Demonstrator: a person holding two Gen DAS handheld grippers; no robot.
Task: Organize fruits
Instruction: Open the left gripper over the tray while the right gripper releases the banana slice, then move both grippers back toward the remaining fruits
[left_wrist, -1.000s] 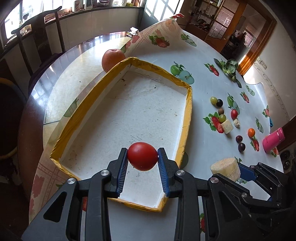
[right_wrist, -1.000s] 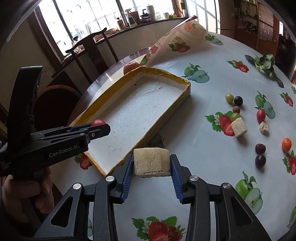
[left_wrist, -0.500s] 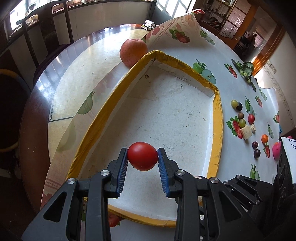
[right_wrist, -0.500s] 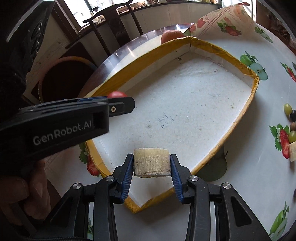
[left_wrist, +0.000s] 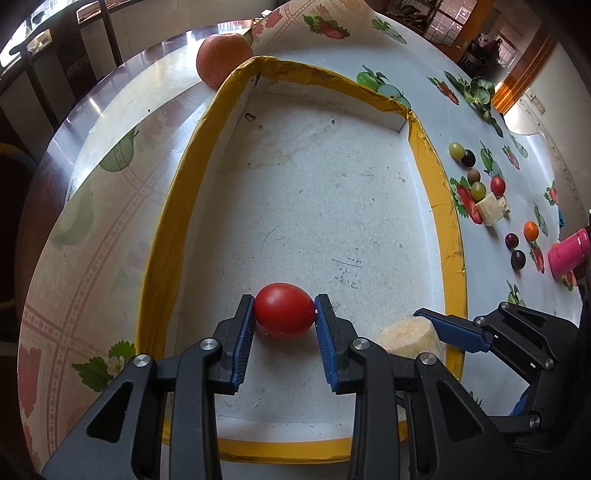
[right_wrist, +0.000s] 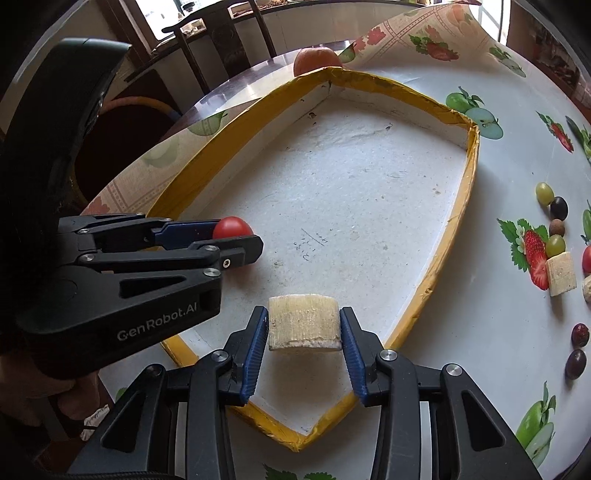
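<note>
A shallow white tray with a yellow rim lies on the fruit-print tablecloth. My left gripper is shut on a red tomato, held low over the tray's near end. Beside it, my right gripper is shut on a pale cut chunk of fruit, also just above the tray floor near the front corner. Whether either fruit touches the floor I cannot tell.
An orange-red apple sits behind the tray's far corner. Right of the tray lie several small fruits: grapes, another pale chunk, dark plums, a small orange. A pink cup lies at the far right.
Both grippers came down and forward over the tray with their fruits. The right one moved from outside the tray's front rim to inside it, next to the left.
</note>
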